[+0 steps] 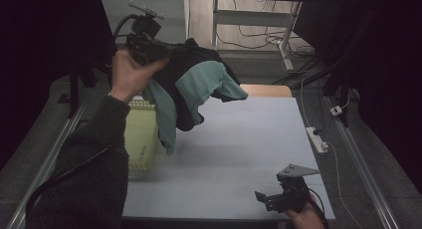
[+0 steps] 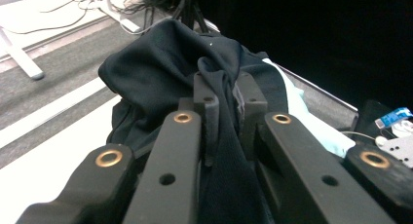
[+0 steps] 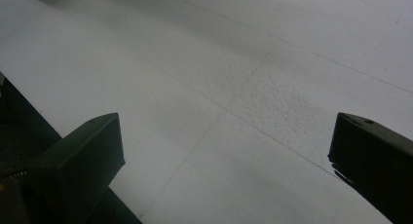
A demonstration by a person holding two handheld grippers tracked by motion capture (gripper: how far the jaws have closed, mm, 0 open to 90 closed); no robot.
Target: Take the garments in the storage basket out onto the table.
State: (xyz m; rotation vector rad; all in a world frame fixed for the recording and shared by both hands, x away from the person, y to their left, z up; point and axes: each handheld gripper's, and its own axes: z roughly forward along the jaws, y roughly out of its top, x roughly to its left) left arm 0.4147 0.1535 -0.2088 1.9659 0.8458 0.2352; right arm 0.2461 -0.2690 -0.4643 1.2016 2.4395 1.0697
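Sleeve and left hand point(image 1: 130, 72) fill the frame's left, lifting the left gripper point(image 2: 225, 95), clamped on a dark-and-teal garment point(image 1: 191, 87) hanging upper centre above the yellow basket point(image 1: 141, 139); right gripper point(image 1: 278, 194) rests wide apart, lower right.

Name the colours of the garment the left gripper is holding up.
The garment is black with mint-green panels, clearest in the high view.

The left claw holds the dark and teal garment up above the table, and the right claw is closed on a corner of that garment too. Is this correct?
Not fully. The right claw is open and grips nothing, apart from the garment; the right gripper view shows its jaws wide over the bare table. The left claw does hold the garment up.
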